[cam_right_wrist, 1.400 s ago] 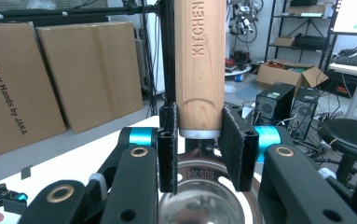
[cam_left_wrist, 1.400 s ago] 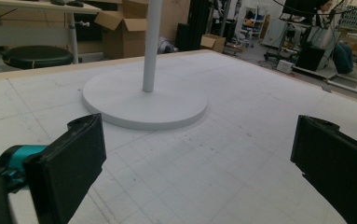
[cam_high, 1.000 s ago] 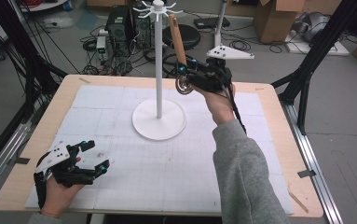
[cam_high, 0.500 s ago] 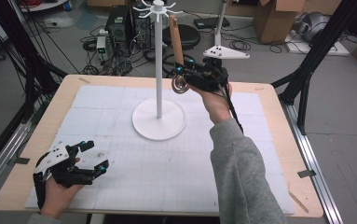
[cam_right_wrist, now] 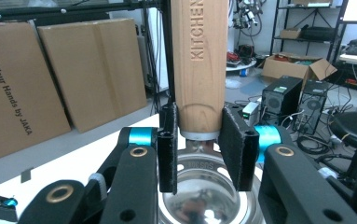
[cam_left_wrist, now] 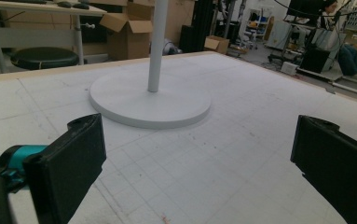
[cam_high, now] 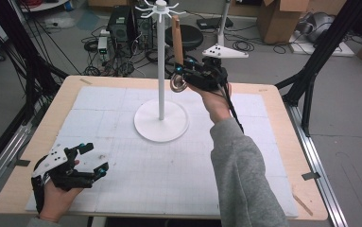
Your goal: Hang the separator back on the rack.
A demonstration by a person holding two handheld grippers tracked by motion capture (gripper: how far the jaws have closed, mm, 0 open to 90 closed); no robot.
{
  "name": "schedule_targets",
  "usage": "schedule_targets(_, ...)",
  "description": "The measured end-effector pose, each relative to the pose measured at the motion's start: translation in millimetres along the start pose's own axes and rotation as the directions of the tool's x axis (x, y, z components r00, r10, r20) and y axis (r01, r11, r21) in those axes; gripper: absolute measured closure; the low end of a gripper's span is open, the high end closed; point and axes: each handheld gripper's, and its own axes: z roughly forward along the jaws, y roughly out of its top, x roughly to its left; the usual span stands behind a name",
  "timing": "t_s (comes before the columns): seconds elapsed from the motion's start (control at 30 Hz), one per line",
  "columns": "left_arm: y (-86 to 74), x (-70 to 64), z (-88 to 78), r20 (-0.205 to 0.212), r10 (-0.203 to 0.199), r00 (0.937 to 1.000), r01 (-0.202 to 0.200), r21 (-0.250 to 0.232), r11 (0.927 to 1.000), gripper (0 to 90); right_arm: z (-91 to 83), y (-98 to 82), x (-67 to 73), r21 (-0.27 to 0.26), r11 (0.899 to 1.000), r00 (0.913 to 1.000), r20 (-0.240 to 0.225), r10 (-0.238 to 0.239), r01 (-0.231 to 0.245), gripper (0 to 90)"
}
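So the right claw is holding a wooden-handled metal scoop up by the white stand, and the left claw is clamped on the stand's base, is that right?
Not quite. The left claw is open and holds nothing; the left gripper view shows its jaws wide apart, with the white stand's base well ahead of them. The rest holds: the right claw grips the wooden-handled metal scoop beside the white stand.

The high view looks forward and down over the whole worktop. The left gripper view skims it low, sharing the white stand. The right gripper view sits close, facing outward.
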Motion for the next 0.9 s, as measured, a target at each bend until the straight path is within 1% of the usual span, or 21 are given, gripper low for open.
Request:
schedule_targets(0.07, 0.2, -0.6, -0.4, -0.002, -0.001, 1.0000, 0.001, -0.006, 1.0000, 3.7, 1.0, 0.0, 0.0, 0.003, 1.000, 0.9999, -0.010, 0.005, -0.005, 69.5)
schedule_targets(0.13, 0.5, -1.5, 0.0, 0.007, -0.006, 1.0000, 0.006, -0.017, 0.9998, 3.7, 2.2, -0.4, 0.0, -0.002, 1.000, 1.0000, -0.007, 0.001, -0.001, 69.2)
schedule_targets(0.23, 0.2, -1.3, -0.4, 0.008, 0.001, 1.0000, 0.000, -0.011, 0.9999, 3.7, 3.4, -1.0, -0.9, -0.005, 1.000, 1.0000, -0.001, -0.001, 0.001, 68.2)
schedule_targets(0.33, -0.3, 0.8, -0.5, 0.002, -0.008, 1.0000, 0.008, -0.010, 0.9999, 3.7, 3.4, -1.2, -0.8, -0.007, 1.000, 1.0000, -0.005, -0.008, 0.008, 65.5)
schedule_targets(0.43, -0.2, 1.2, -1.5, 0.010, -0.038, 0.9992, 0.038, -0.021, 0.9991, 3.7, 2.4, -0.5, 0.8, -0.011, 1.000, 0.9998, -0.008, -0.020, 0.020, 60.1)
schedule_targets(0.53, -1.0, 1.2, -2.3, 0.005, -0.033, 0.9995, 0.033, -0.014, 0.9994, 3.7, 0.8, -0.7, 2.3, -0.007, 1.000, 0.9996, -0.008, -0.027, 0.027, 53.3)
schedule_targets(0.6, -1.4, 2.2, -2.6, -0.001, -0.035, 0.9994, 0.035, -0.012, 0.9993, 3.7, 0.0, -1.8, 3.4, -0.004, 0.999, 0.9992, -0.023, -0.034, 0.034, 47.8)
schedule_targets(0.67, -1.1, 3.0, -3.3, -0.007, -0.037, 0.9993, 0.037, -0.017, 0.9992, 3.7, -0.6, -2.6, 4.6, 0.002, 0.998, 0.9977, -0.039, -0.056, 0.056, 41.8)
schedule_targets(0.8, 0.2, 4.8, -4.7, -0.010, -0.032, 0.9994, 0.032, -0.026, 0.9991, 3.7, -2.9, -4.1, 9.0, 0.019, 0.995, 0.9932, -0.058, -0.102, 0.103, 36.2)
schedule_targets(0.83, 0.2, 5.2, -4.7, -0.011, -0.039, 0.9992, 0.039, -0.027, 0.9989, 3.7, -3.9, -4.7, 11.1, 0.021, 0.992, 0.9908, -0.063, -0.120, 0.122, 35.2)
schedule_targets(0.9, -0.4, 6.0, -3.6, -0.010, -0.046, 0.9989, 0.046, -0.028, 0.9986, 3.7, -6.2, -6.2, 13.8, 0.020, 0.991, 0.9886, -0.075, -0.131, 0.133, 32.6)
